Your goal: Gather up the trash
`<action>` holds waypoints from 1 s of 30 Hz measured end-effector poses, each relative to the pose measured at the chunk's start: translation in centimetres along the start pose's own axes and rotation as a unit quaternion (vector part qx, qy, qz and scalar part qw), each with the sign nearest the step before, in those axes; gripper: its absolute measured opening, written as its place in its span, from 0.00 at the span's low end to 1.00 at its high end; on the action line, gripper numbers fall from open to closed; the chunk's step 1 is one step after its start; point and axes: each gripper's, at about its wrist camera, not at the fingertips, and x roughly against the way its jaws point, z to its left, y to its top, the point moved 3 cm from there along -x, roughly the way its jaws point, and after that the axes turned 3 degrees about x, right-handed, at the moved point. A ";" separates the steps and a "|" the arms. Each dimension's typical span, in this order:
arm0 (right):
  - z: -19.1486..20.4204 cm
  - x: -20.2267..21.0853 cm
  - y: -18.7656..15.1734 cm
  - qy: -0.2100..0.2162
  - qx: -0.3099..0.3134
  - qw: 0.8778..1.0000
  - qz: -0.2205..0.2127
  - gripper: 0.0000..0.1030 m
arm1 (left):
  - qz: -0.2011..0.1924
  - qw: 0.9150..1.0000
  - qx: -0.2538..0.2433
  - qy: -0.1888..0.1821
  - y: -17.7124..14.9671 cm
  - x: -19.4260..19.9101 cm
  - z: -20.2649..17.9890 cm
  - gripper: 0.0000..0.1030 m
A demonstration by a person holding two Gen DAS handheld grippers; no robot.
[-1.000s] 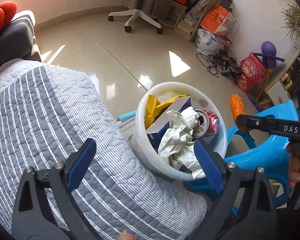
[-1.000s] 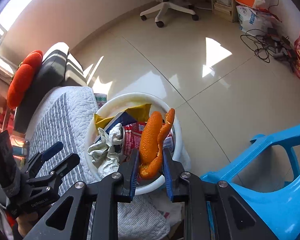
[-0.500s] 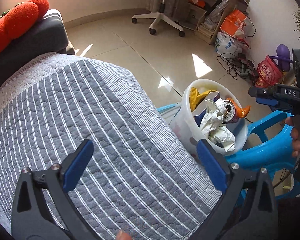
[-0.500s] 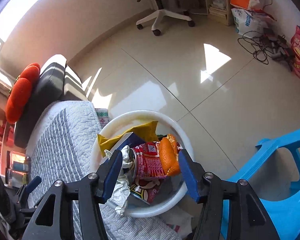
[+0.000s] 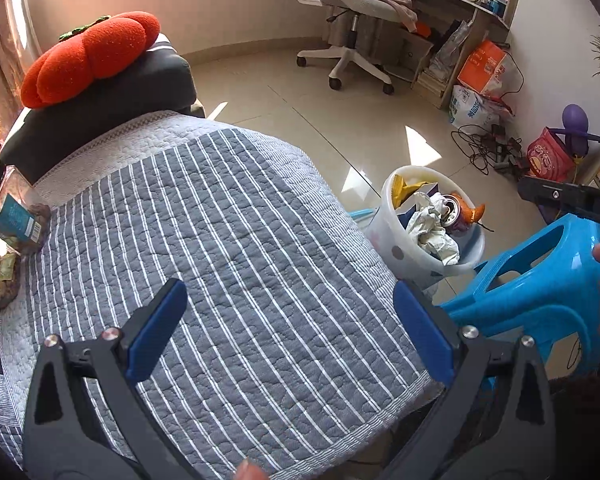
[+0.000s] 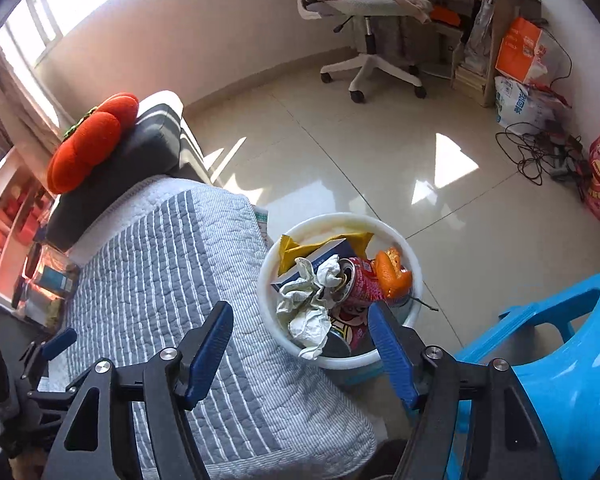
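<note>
A white trash bin (image 6: 388, 231) stands on the floor beside the sofa; it also shows in the left wrist view (image 5: 392, 236). It holds orange peel (image 6: 392, 274), a red can (image 6: 362, 282), crumpled paper (image 6: 306, 310), a yellow wrapper (image 6: 295, 246) and a blue box. My right gripper (image 6: 300, 354) is open and empty, above and in front of the bin. My left gripper (image 5: 295, 328) is open and empty over the striped grey quilt (image 5: 227, 248), left of the bin.
A blue plastic stool (image 6: 556, 352) stands right of the bin. A dark cushion with a red pumpkin pillow (image 5: 89, 54) lies at the sofa's far end. Snack bags (image 5: 7, 220) sit at the quilt's left edge. An office chair (image 6: 374, 24), boxes and cables line the far wall.
My right gripper opened and the orange peel dropped into the bin; it then pulled back and up. My left gripper drew back from the bin over the quilt.
</note>
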 end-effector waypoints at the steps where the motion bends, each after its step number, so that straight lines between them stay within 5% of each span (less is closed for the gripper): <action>1: 0.8 0.9 -0.2 0.001 0.009 1.000 -0.008 0.77 | -0.006 1.000 0.007 0.006 -0.3 0.8 0.7 0.99; 9: 6.4 5.7 -5.1 -0.004 0.067 0.997 -0.042 1.00 | -0.014 0.997 0.065 0.045 -4.0 5.5 4.8 0.99; 14: 9.2 6.1 -8.8 -0.004 0.098 0.994 -0.055 1.00 | -0.039 0.995 0.062 0.071 -6.5 7.6 4.7 0.99; 20: 10.7 4.7 -11.5 -0.051 0.127 0.987 -0.083 1.00 | -0.053 0.990 0.087 0.101 -8.6 7.8 6.0 0.99; 30: 11.8 2.7 -12.2 -0.045 0.140 0.987 -0.064 1.00 | -0.046 0.990 0.090 0.099 -9.2 6.7 6.1 0.99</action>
